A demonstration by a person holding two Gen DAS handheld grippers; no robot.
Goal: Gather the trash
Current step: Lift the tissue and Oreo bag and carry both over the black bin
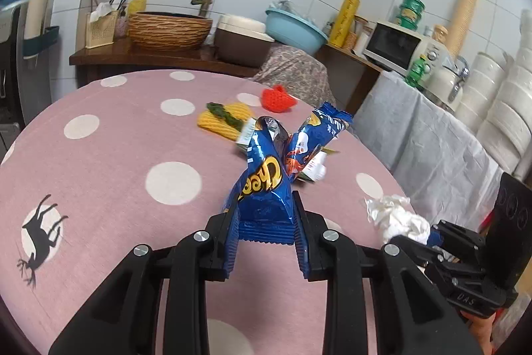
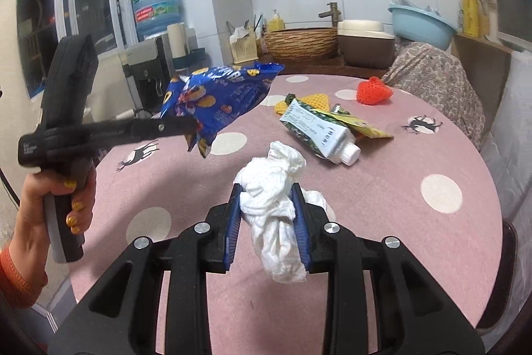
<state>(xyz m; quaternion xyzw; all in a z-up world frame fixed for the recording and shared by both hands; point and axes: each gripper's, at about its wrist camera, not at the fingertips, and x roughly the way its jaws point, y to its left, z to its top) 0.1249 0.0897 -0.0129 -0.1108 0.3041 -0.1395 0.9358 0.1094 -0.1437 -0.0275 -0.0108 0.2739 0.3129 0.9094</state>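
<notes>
On the tabletop (image 2: 382, 222): tube (image 2: 319, 130), yellow and red knitted pieces.
Snack bag (image 1: 262, 188): clamped in left gripper (image 1: 266, 222) fingers, lifted.
Tissue wad (image 2: 276, 208): clamped in right gripper (image 2: 269, 222) fingers, above tabletop.

Blue crumpled snack bag (image 1: 262, 188) held off the pink tablecloth, white crumpled tissue (image 2: 277, 205) likewise lifted, and a capped white-and-green tube (image 2: 317, 132) lying on its side upon yellow-green wrappers (image 2: 365, 127).
</notes>
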